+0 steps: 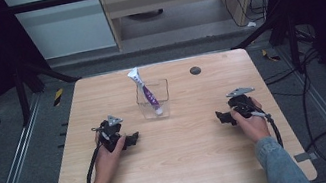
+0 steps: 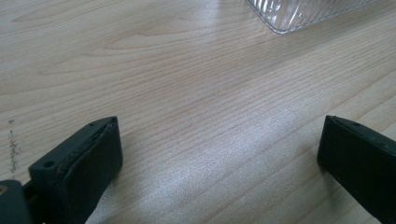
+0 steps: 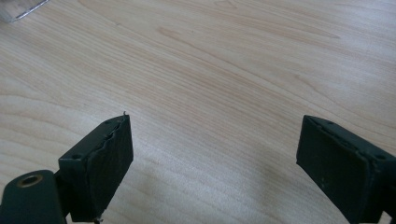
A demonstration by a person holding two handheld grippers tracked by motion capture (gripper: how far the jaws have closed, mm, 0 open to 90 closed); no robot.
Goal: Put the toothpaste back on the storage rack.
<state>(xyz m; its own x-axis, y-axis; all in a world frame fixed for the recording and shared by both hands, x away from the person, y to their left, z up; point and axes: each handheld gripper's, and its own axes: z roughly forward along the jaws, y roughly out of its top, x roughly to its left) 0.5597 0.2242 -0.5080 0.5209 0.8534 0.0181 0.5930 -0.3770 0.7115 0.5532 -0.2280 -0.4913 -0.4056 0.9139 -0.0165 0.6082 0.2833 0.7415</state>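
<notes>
A clear square plastic container (image 1: 153,101) stands at the middle back of the wooden table (image 1: 185,169). A white and purple tube (image 1: 146,92) leans in it, its flat end sticking out at the upper left. My left gripper (image 1: 132,139) rests on the table to the container's lower left, jaws wide apart over bare wood (image 2: 219,154). The container's ribbed corner (image 2: 299,14) lies ahead of it. My right gripper (image 1: 221,117) sits low at the right of the table, open, with only wood between its jaws (image 3: 215,163).
A small dark round disc (image 1: 195,70) lies near the table's back edge, right of the container. Cables run over the floor at the right. A corner of the clear container (image 3: 18,9) lies far up left of the right jaws.
</notes>
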